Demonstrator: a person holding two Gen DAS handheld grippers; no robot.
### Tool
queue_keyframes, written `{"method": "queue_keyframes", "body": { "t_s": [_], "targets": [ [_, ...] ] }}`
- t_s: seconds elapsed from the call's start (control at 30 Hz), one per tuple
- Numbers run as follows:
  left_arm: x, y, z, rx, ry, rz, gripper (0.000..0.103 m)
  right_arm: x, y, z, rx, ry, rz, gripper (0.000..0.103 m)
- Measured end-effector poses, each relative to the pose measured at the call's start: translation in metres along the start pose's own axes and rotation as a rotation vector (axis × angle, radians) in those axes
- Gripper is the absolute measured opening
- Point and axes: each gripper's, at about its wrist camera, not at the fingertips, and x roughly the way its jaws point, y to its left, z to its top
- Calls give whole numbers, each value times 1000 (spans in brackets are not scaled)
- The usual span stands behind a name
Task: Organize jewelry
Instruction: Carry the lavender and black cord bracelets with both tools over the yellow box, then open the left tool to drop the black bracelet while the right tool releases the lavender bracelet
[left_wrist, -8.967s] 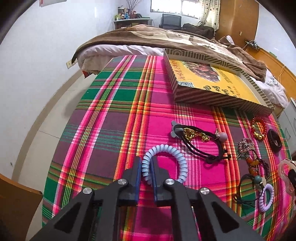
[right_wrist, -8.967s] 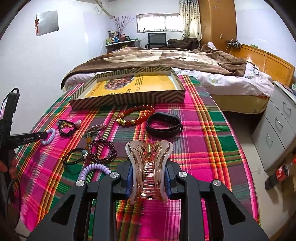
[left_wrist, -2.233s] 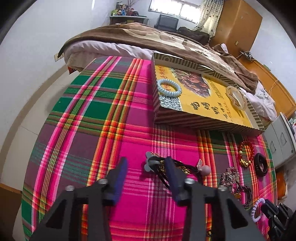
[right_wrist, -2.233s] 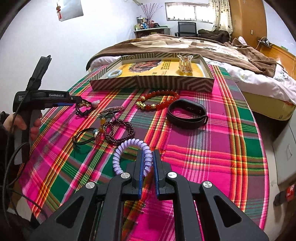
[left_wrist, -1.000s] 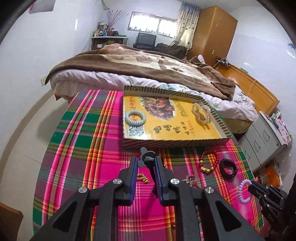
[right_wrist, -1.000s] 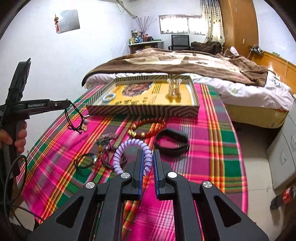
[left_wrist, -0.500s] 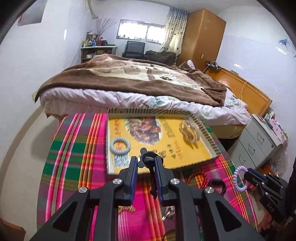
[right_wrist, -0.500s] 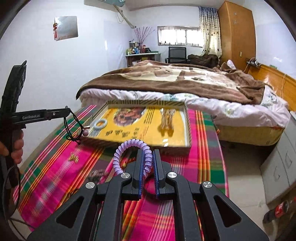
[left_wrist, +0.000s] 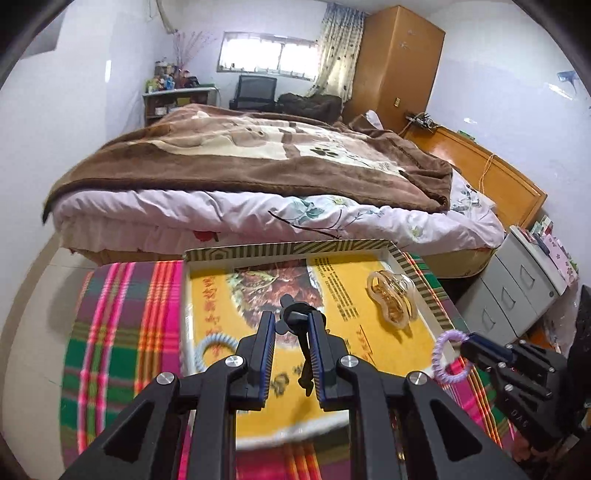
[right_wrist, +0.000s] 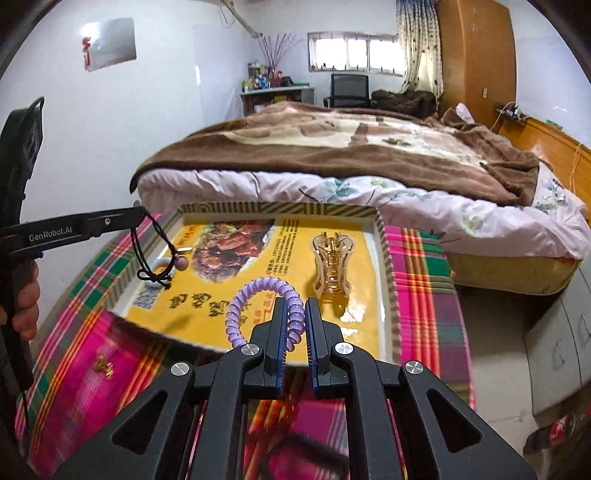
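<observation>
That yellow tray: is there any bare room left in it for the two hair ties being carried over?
Yes. The tray holds only a pale blue coil tie near its left wall and a clear claw clip toward the right. The broad yellow middle between them is bare. It is tighter right beside the clip, near the right wall.

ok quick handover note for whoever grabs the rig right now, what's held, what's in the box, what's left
Left hand-held gripper: shut on the black cord hair tie with beads, over the box.
Right hand-held gripper: shut on the purple spiral hair tie, at the box's near edge.
Yellow-lined striped cardboard box: holds the pale blue spiral hair tie and the clear amber claw clip.
Left: drop both ties in; a small gold piece lies on the plaid cloth.
</observation>
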Motion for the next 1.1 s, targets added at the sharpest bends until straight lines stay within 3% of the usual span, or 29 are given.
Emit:
{"method": "queue_keyframes", "body": {
  "t_s": [0.37, 0.7, 0.97, 1.1],
  "targets": [
    [78, 21, 14, -16, 82, 36, 18, 63, -1, 9, -25, 89, -16, 10],
    [106, 19, 8, 40, 121, 135, 18, 84, 6, 7, -80, 137, -83, 10],
    [109, 23, 4, 32, 142, 142, 19, 91, 7, 7, -85, 153, -88, 10],
    [107, 23, 5, 36, 141, 148, 35, 95, 7, 8, -82, 166, -87, 10]
  ]
}}
